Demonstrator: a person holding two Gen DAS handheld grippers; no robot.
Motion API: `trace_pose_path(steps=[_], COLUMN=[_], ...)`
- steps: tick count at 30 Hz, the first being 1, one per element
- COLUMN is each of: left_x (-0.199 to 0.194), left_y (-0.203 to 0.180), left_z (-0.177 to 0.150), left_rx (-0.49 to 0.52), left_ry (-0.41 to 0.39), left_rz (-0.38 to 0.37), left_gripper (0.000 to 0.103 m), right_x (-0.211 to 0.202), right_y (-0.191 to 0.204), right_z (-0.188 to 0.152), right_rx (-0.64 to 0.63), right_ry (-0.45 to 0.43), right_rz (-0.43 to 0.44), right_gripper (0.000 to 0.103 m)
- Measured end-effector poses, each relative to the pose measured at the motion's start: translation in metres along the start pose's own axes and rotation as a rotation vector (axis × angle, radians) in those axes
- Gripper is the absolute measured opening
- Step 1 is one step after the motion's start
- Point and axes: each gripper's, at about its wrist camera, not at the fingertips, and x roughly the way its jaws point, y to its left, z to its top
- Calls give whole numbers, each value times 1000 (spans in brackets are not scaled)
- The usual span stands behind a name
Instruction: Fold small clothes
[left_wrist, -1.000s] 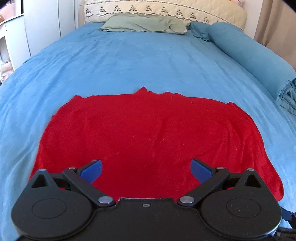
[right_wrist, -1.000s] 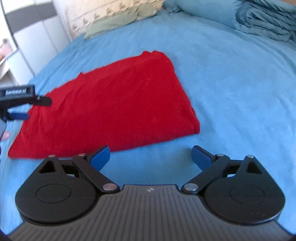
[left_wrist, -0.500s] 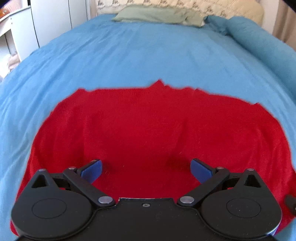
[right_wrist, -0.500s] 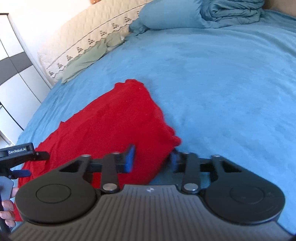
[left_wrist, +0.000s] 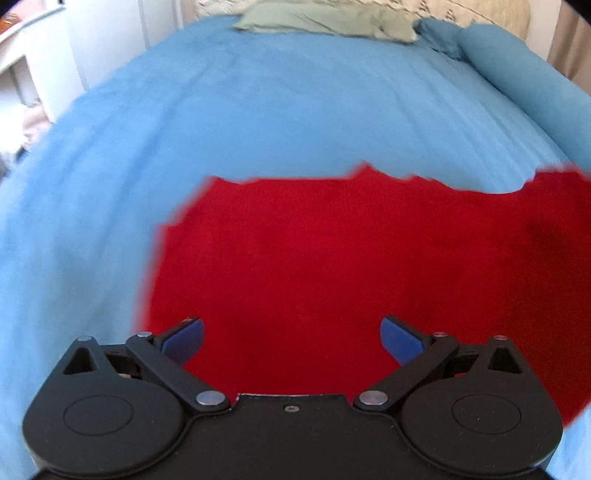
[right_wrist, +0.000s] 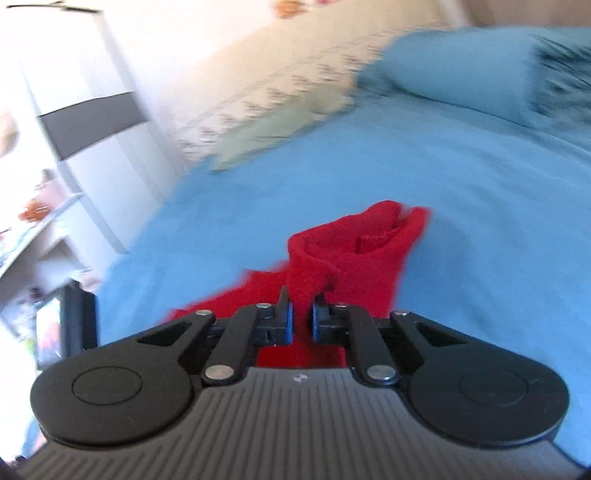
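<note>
A red knit garment (left_wrist: 332, 258) lies on the blue bedspread (left_wrist: 258, 110). In the left wrist view my left gripper (left_wrist: 291, 338) is open and empty, low over the garment's near left part. In the right wrist view my right gripper (right_wrist: 302, 317) is shut on the red garment's (right_wrist: 354, 254) right edge and lifts it, so the cloth bunches and stands up above the bed (right_wrist: 480, 221). In the left wrist view the garment's right end rises at the frame's edge (left_wrist: 554, 192).
A green pillow (left_wrist: 325, 22) and a cream headboard lie at the bed's far end. A blue bolster (left_wrist: 524, 77) and a folded blue duvet (right_wrist: 554, 74) run along the right side. White cabinets (right_wrist: 92, 129) stand left of the bed.
My right gripper closed on the garment's right edge and raised it, bunching the cloth. My left gripper moved toward the garment's left side and stayed open.
</note>
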Motion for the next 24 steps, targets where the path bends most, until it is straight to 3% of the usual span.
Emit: trace_pose_path(steps=[4,8,10,14,18,20,22,24], left_x=[-29,-39,-36,-31,-34,-32,-40,-48], left_y=[65,122,144,173,180,184,182,181], left_z=[-16,-47,-62,-84,-92,-89,-88,-83], left_rx=[18,15,-4,-72,-82,-87,-97,-100], left_ry=[-31,-22,-4,24,11,3,-12,-41], left_rz=[70,155,180,146,130,124,109,86], left_gripper=[103,103,103,103,103,103,103,103], right_x=[13,33,50,84,85,83,78,68], right_y=[78,141,160,175,181,181,188,188], right_z=[-5,-46,-76,-132,-156,-159,-161,-159], right_rx=[-134,-286,-348,-472,-561,-596,-631,-663], right_ry=[15,72,137,269,274,270,268,242], right_rz=[185,355,371,341,313,321,338,360], right_gripper=[24,24,24,24,25,32,53,81])
